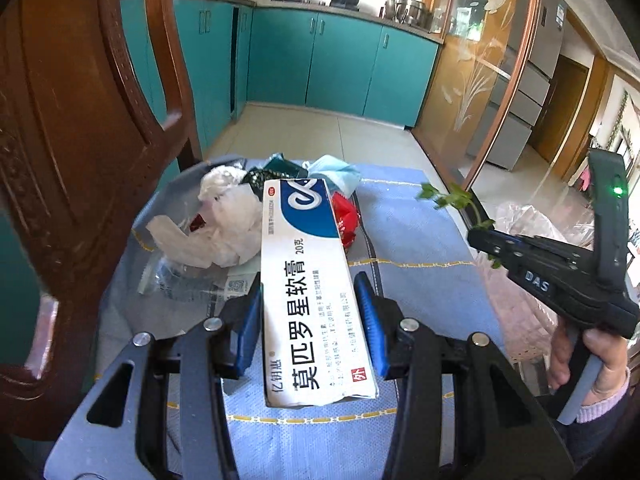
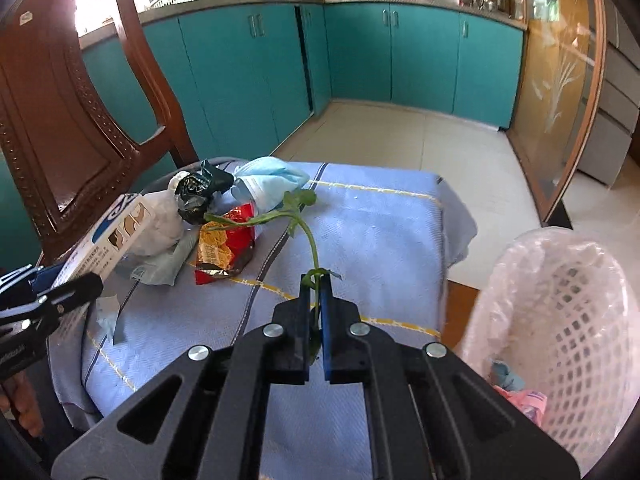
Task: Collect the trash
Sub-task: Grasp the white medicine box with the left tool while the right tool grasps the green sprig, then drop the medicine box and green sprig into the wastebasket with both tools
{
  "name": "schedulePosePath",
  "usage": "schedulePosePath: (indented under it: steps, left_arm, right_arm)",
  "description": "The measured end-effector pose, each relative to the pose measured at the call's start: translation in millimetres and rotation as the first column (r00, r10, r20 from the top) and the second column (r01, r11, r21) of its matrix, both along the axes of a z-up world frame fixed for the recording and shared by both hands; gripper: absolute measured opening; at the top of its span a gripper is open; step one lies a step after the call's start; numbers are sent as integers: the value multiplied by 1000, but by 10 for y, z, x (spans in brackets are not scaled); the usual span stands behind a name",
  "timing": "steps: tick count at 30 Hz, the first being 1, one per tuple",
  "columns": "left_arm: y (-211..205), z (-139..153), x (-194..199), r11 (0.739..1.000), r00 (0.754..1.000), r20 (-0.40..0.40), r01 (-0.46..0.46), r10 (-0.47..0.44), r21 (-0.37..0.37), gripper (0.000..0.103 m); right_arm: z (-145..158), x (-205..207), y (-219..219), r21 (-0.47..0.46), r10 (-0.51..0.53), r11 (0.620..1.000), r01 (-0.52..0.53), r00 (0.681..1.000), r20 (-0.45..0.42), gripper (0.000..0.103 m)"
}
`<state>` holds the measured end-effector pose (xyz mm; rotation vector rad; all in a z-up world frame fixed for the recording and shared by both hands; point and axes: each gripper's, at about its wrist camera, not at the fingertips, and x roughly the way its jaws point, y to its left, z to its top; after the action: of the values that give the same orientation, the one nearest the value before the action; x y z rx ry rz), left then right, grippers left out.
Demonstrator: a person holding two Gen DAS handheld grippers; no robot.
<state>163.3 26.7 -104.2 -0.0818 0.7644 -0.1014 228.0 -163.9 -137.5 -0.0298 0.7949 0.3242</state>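
A long white and blue ointment box is held above the blue tablecloth, with my left gripper shut on its long sides. The same box shows at the left of the right wrist view, in the left gripper's fingers. My right gripper is shut on a thin green leafy stem that curls up out of its tips. In the left wrist view that sprig sticks out of the right gripper, which a hand holds on the right.
More trash lies on the cloth: crumpled white tissue, a red snack wrapper, a blue face mask, a dark wrapper. A white mesh basket lined with plastic stands at the right. A carved wooden chair stands close on the left.
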Motion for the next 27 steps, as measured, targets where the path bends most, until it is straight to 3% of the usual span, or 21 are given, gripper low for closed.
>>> schedulePosePath:
  steps: [13,27]
  left_arm:
    - [-143,173,-291,998,998,59,29,-32,52,45]
    - [-211,160,-335,998,997,57,39,-43,57,45]
  right_arm:
    - [87,-485,-117,-14,8,1000,-6,997,80,5]
    - [100,-534,-133,-2,5,1000,-5,996,89,5]
